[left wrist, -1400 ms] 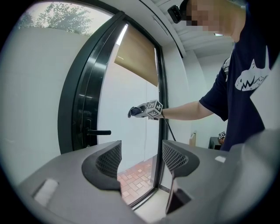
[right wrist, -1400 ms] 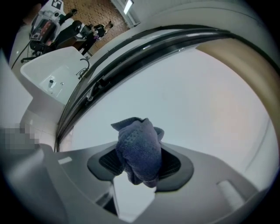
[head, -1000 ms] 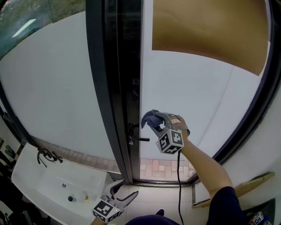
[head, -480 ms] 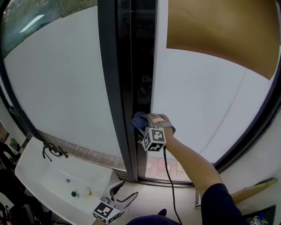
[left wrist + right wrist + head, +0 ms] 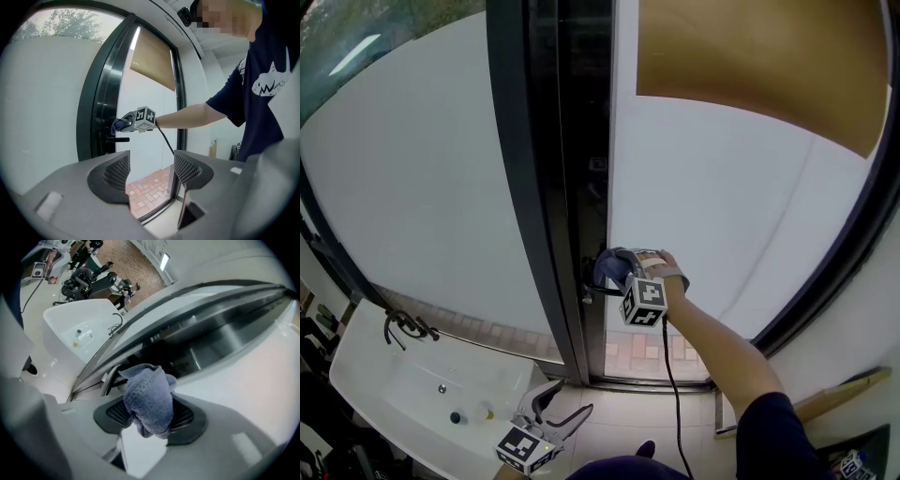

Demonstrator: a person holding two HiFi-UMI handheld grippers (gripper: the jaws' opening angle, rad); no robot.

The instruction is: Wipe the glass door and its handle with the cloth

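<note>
A frosted glass door (image 5: 722, 197) in a black frame (image 5: 539, 187) fills the head view. Its black lever handle (image 5: 598, 290) sticks out at the door's edge. My right gripper (image 5: 619, 267) is shut on a blue-grey cloth (image 5: 610, 266) and holds it against the handle. In the right gripper view the cloth (image 5: 150, 399) bunches between the jaws, just in front of the dark frame (image 5: 197, 343). The left gripper view shows the right gripper (image 5: 123, 124) at the handle (image 5: 117, 139). My left gripper (image 5: 551, 412) hangs low near the floor, open and holding nothing.
A white washbasin (image 5: 380, 375) with a black tap (image 5: 401, 327) stands at the lower left. A tan blind (image 5: 759, 56) covers the top of the door glass. A black cable (image 5: 670, 394) hangs from the right gripper. Tiled floor lies beneath the left gripper.
The right gripper with the cloth moved left from the glass to the door's edge, and now sits on the handle. The left gripper stayed low.
</note>
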